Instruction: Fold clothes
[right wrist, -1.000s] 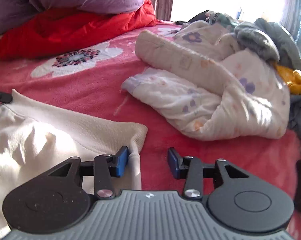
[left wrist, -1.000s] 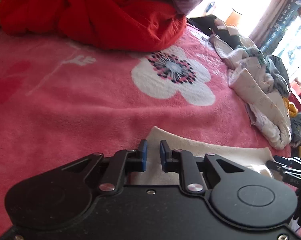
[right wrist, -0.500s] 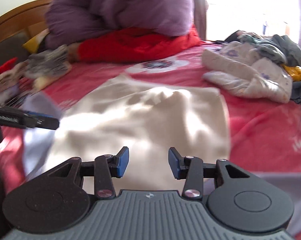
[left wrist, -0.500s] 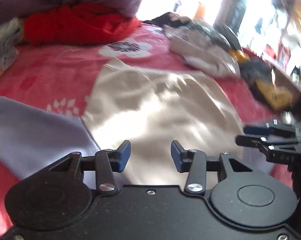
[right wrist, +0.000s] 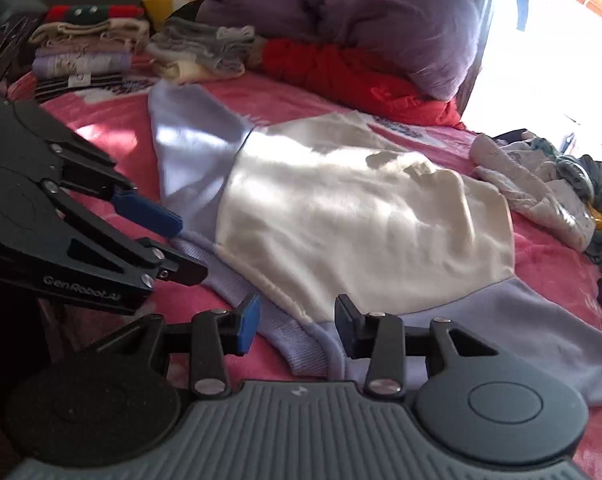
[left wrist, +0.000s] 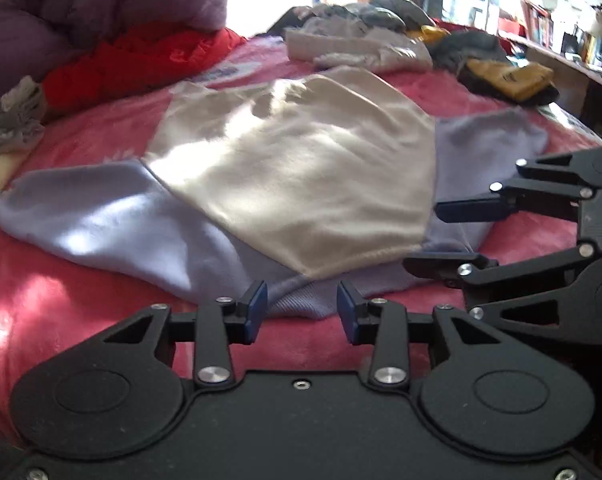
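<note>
Two grippers, left (left wrist: pixel 302 311) and right (right wrist: pixel 296 322), jaws apart and empty at the near neckline of one cream-and-lilac sweatshirt (left wrist: pixel 301 168) spread flat on bed (left wrist: pixel 81 312); seemingly sleeve-fold next: pinch cuff only, carry inward squarely.

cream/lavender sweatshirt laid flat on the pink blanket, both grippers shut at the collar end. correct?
Not quite: both grippers are open. The left wrist view shows the left gripper with its jaws apart and empty; the right gripper stands the same in the right wrist view. The sweatshirt does lie flat on the pink blanket.
</note>
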A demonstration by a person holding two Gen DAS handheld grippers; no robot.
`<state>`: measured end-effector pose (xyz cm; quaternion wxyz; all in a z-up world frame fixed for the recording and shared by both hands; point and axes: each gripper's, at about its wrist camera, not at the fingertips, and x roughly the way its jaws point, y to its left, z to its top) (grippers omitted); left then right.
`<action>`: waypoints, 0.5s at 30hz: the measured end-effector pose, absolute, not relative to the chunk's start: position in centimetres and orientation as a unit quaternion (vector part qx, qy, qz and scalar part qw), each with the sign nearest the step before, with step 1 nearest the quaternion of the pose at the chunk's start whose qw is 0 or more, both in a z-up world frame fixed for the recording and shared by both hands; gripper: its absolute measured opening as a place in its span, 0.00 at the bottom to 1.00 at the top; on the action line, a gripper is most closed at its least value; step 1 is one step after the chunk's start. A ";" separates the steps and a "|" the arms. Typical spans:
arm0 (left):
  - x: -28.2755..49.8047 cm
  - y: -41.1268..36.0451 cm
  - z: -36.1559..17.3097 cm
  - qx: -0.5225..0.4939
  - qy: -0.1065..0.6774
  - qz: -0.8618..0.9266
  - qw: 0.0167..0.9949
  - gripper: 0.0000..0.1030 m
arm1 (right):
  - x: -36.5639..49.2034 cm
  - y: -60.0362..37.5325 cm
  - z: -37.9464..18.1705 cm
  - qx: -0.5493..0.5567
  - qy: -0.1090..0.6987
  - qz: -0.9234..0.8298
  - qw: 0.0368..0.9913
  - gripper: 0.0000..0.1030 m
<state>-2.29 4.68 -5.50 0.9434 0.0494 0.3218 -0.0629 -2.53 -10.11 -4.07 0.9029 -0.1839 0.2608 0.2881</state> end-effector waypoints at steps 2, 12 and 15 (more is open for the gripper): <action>-1.9 5.5 -4.7 0.020 0.302 -0.056 0.952 0.36 | -2.5 -10.4 -3.8 -0.165 0.238 0.278 0.916 0.41; -1.9 5.5 -6.0 0.022 0.329 -0.063 0.942 0.54 | -2.2 -11.2 -4.9 -0.161 0.294 0.258 0.906 0.53; -0.4 6.7 -6.0 0.000 0.322 -0.031 0.946 0.54 | -2.3 -11.9 -4.5 -0.127 0.245 0.241 0.931 0.57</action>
